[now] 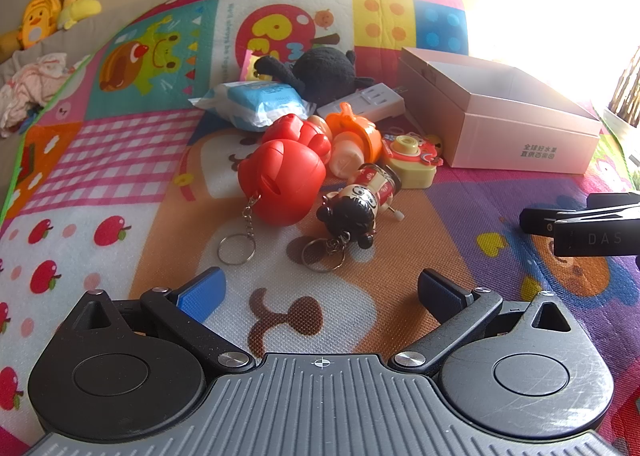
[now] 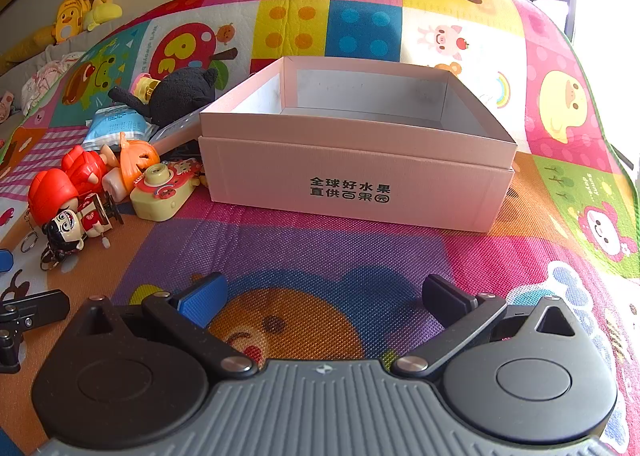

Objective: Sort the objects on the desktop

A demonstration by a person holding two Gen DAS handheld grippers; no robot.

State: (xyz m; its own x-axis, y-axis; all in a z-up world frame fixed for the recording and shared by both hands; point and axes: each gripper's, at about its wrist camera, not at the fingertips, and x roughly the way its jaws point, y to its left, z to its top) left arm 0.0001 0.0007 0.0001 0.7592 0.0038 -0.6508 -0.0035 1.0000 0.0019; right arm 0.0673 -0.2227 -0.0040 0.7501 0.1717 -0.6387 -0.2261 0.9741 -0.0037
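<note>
Right, L wrist view: left gripper (image 1: 320,292) jaws spread wide, nothing between; toy pile ahead at 12 o'clock, nearest the doll keychain (image 1: 352,211), long axis running toward 1 o'clock, beside the red ball keychain (image 1: 280,181); pink box (image 1: 520,135) at 2 o'clock. R wrist view: right gripper (image 2: 324,296) also wide open, empty; box dead ahead at 12, toys off at 10 o'clock; so left hand looks nearer the toys, right nearer the box.

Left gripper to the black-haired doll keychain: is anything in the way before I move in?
Nothing visible. The left gripper is open, with only bare mat between it and the black-haired doll keychain. The doll's key ring lies nearest. The red ball keychain sits close on the doll's left.
</note>
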